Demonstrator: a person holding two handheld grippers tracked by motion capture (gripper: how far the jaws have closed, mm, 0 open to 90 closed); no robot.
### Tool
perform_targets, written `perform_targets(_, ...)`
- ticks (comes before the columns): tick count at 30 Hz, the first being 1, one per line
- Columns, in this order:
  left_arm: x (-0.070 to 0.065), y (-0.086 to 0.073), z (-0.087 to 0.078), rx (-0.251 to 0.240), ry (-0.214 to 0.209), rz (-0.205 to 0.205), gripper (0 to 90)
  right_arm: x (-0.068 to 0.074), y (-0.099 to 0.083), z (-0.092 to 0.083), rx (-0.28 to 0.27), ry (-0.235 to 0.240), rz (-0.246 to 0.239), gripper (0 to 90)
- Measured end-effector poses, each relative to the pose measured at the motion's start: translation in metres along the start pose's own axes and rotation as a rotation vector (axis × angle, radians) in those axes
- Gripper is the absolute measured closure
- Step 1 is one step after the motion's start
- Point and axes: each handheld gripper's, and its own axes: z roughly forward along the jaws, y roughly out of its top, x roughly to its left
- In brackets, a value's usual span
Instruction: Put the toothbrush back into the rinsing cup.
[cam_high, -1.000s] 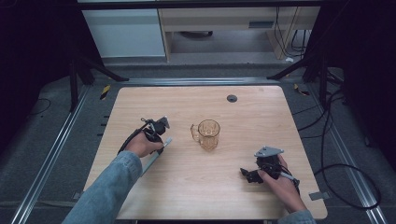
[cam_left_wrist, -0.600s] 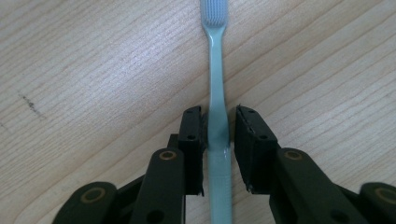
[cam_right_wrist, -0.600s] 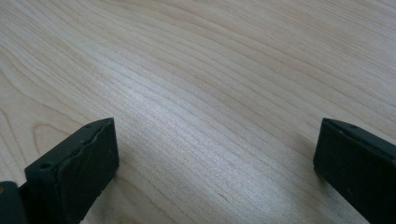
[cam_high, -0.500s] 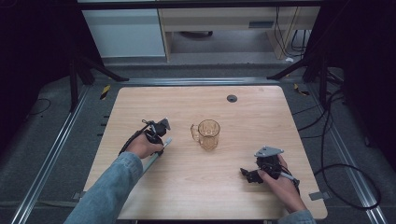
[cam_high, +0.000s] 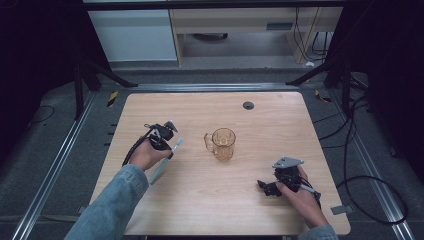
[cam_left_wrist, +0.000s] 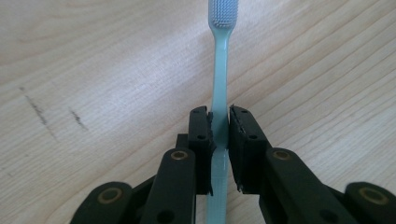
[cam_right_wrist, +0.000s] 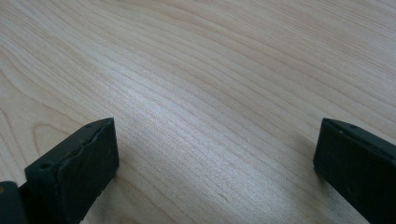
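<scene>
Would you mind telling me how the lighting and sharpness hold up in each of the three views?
High view: the table is evenly lit and the surroundings are dark; the amber mug looks slightly soft. Left gripper view: the toothbrush handle is sharp at the pads, its bristles softer, and the wood has a mild sheen. Right gripper view: pale glare across the wood grain, and both jaws are dark and blurred.

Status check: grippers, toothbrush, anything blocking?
Left gripper just closed, clamped on the pale green plastic toothbrush at mid-handle. Right gripper open, nothing between its jaws. Amber glass mug stands apart at table centre.
</scene>
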Motion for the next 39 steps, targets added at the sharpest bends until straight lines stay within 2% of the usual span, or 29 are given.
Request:
perform_targets(5, 0.007, -0.003, -0.017, -0.099, -0.023, -0.022, 79.0, 0.000, 0.000, 0.000, -0.001, 0.000, -0.002, 0.4)
perform_targets(10, 0.011, -0.001, -0.028, -0.161, -0.036, -0.036, 79.0, 0.000, 0.000, 0.000, -0.001, -0.001, -0.003, 0.4)
perform_targets(11, 0.011, -0.001, -0.028, -0.161, -0.036, -0.036, 79.0, 0.000, 0.000, 0.000, -0.001, -0.001, -0.003, 0.4)
perform_targets(12, 0.012, 0.000, -0.032, -0.190, -0.045, -0.043, 79.0, 0.000, 0.000, 0.000, -0.001, -0.001, -0.003, 0.4)
perform_targets(20, 0.008, 0.004, -0.039, -0.276, -0.059, -0.055, 79.0, 0.000, 0.000, 0.000, -0.003, -0.005, -0.005, 0.7)
perform_targets(26, 0.006, 0.010, -0.046, -0.388, -0.073, -0.083, 79.0, 0.000, 0.000, 0.000, -0.002, -0.005, -0.005, 0.7)
perform_targets(28, 0.004, 0.012, -0.048, -0.417, -0.082, -0.080, 79.0, 0.000, 0.000, 0.000, -0.003, -0.005, -0.005, 0.6)
perform_targets(32, -0.002, 0.014, -0.055, -0.481, -0.063, -0.059, 79.0, 0.000, 0.000, 0.000, -0.003, -0.005, -0.005, 0.6)
perform_targets(34, -0.004, 0.014, -0.058, -0.525, -0.050, -0.063, 79.0, 0.000, 0.000, 0.000, -0.002, -0.005, -0.005, 0.6)
perform_targets(35, -0.004, 0.014, -0.058, -0.525, -0.050, -0.063, 79.0, 0.000, 0.000, 0.000, -0.003, -0.005, -0.004, 0.6)
perform_targets(36, -0.005, 0.015, -0.059, -0.564, -0.029, -0.077, 79.0, 0.001, 0.000, 0.000, -0.002, -0.007, -0.001, 0.7)
perform_targets(39, -0.005, 0.017, -0.057, -0.580, -0.021, -0.088, 79.0, 0.001, 0.000, 0.000, -0.002, -0.011, 0.002, 0.6)
